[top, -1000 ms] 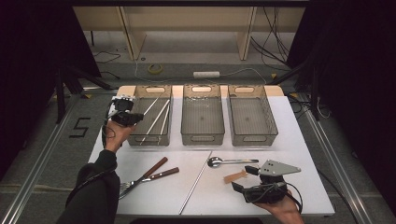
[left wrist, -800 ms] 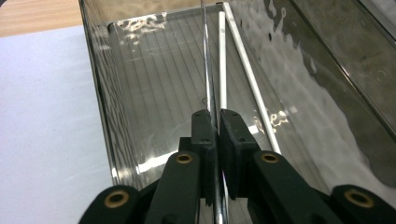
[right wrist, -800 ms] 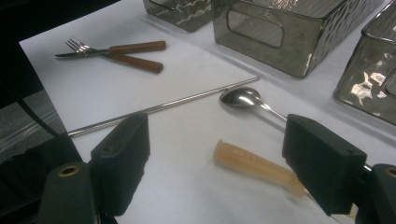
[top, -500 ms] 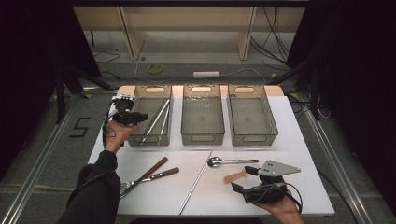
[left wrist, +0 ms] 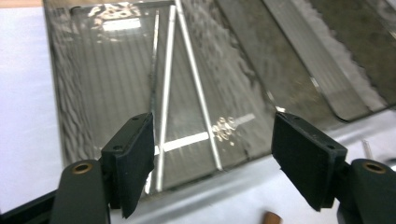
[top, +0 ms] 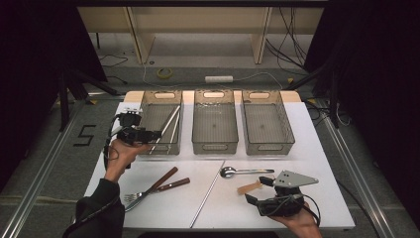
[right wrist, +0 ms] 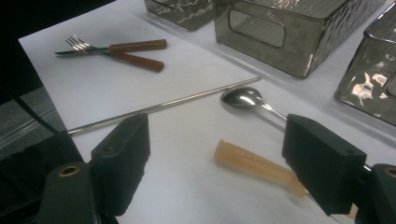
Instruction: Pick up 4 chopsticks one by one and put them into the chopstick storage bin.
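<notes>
The left gripper [top: 151,135] is hovering over the near end of the left bin [top: 146,110], and its jaws have just been opening; they are standing wide apart with nothing between them. Thin metal rods [left wrist: 164,116] are lying loose on the bin floor, leaning against each other. Sorting cutlery into bins looks like the job in hand.

One more metal rod [top: 207,190] is lying on the white table [top: 163,210], between the forks and the spoon. It is likely light, stiff and slick, and prone to roll. Best to be pinching it near the middle, jaws across its length, so it is not tipping.

The left forearm is reaching forward, with the wrist raised and the gripper pointing forward and down into the bin.

The right gripper [top: 260,191] is resting low at the near right edge, pointing at the table, jaws spread and empty. A tan handled piece [right wrist: 254,163] is lying just ahead of those jaws, with the spoon [right wrist: 250,99] beyond it. Two wooden-handled forks [top: 156,184] are lying crossed at the near left.
</notes>
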`<action>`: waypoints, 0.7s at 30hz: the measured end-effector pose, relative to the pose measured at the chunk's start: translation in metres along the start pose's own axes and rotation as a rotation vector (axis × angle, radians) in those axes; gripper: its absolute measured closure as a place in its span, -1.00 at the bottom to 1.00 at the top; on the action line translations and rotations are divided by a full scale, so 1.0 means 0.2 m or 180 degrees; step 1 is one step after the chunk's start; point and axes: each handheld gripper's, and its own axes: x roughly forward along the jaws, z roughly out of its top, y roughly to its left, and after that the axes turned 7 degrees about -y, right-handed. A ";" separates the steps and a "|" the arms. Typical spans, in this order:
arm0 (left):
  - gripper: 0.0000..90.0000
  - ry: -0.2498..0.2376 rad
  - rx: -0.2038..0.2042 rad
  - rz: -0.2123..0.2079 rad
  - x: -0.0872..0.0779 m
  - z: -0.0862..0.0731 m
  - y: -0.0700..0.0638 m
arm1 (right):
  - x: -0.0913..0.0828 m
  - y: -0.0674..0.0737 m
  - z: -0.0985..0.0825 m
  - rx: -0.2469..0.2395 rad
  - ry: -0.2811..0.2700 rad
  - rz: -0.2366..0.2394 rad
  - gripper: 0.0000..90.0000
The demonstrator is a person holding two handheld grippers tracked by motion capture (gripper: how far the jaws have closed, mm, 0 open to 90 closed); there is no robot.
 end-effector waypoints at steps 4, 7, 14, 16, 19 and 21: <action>-0.40 0.0052 0.0068 -0.0059 -0.04 -0.02 -0.05 | -0.01 0.00 0.00 0.0002 -0.0005 0.0000 -0.46; -0.42 0.0080 0.0109 -0.0085 -0.06 -0.03 -0.08 | 0.00 0.01 0.00 -0.0009 0.0013 -0.0003 -0.46; -0.45 0.0191 0.0257 -0.0140 -0.10 -0.07 -0.17 | -0.01 0.00 0.00 -0.0016 0.0019 -0.0021 -0.46; -0.46 0.0213 0.0286 -0.0159 -0.10 -0.08 -0.19 | -0.01 0.00 0.00 -0.0016 0.0015 -0.0023 -0.45; -0.47 0.0237 0.0326 -0.0166 -0.12 -0.11 -0.22 | -0.01 0.00 0.00 -0.0032 0.0014 -0.0032 -0.45; -0.48 0.0256 0.0376 -0.0177 -0.13 -0.13 -0.25 | -0.01 0.00 0.00 -0.0009 0.0011 -0.0037 -0.45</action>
